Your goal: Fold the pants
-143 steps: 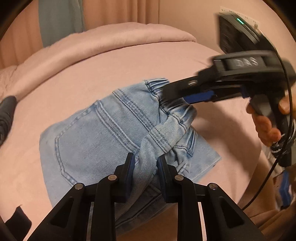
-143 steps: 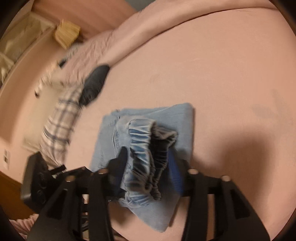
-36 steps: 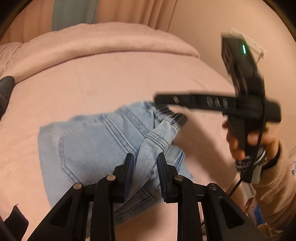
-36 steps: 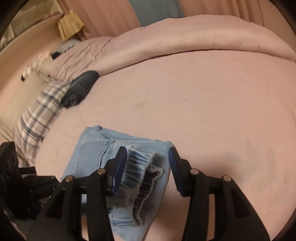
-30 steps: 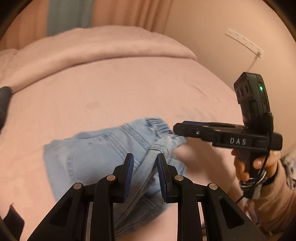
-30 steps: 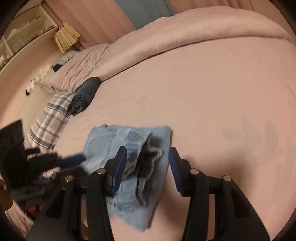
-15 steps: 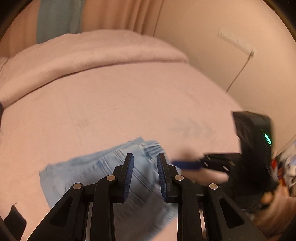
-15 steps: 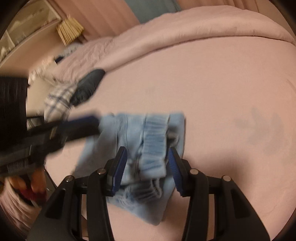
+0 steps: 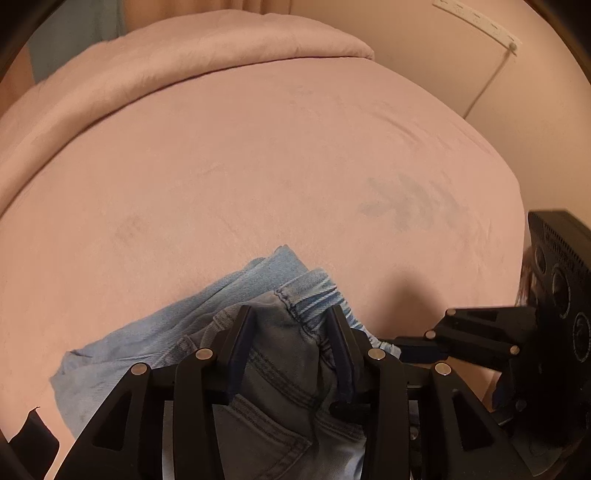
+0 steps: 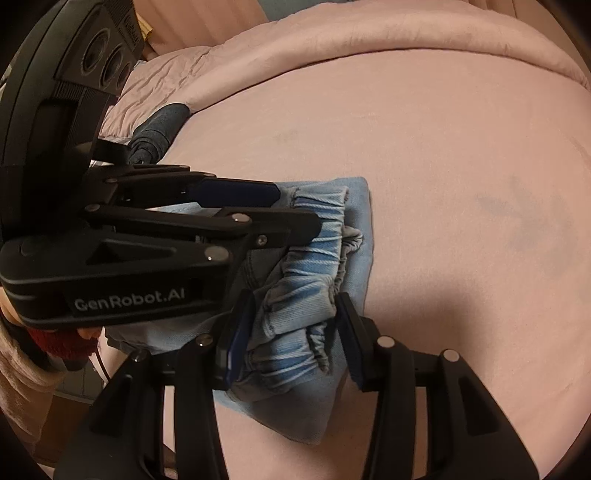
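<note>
A home bedroom: pink-sheeted bed (image 9: 258, 155), rolled duvet (image 10: 369, 37), curtains (image 9: 236, 4).

I'm seeing dim, warm pinkish light in both views. Soft shadows fall on the bed (image 9: 258, 155) beside the jeans (image 10: 354, 236). Both pictures are sharp now, with no glare. Fisheye bending curves the bed's edges, and the corners go black.

Folded light-blue denim pants (image 10: 325, 266), waistband bunched upward

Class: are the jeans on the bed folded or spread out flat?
Folded: the jeans lie as a compact layered bundle on the bed.
</note>
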### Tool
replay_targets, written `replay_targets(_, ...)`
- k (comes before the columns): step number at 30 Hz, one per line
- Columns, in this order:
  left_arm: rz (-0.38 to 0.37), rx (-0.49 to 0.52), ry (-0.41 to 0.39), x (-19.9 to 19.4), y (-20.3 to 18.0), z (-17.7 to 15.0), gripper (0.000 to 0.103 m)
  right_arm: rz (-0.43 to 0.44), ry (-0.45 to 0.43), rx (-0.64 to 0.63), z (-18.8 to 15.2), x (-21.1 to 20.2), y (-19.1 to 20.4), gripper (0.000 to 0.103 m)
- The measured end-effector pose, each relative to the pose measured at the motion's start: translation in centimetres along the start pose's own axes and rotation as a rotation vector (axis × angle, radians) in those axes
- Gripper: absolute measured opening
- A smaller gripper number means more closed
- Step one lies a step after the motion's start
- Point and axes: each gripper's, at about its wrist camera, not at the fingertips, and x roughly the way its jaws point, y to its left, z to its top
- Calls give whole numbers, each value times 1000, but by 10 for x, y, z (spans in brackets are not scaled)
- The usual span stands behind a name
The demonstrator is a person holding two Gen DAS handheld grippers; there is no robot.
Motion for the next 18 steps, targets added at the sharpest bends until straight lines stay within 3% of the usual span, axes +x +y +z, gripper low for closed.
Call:
replay_targets(5, -22, -74, -20, -11, 4, 1, 42, 19, 1, 35, 3, -3, -2, 46)
replay_targets(10, -45, -99, -149, -66, 8, -10, 42, 30, -77, 63, 2, -33, -10, 46)
replay_targets(14, -26, -130, -208, -102, 19, -33, 42, 35, -85, 99, -4, -46, -22, 46)
replay_targets(18, 44, -196, -250, -119, 32, -69, 42, 145, -61, 181, -13, -48, -34, 46)
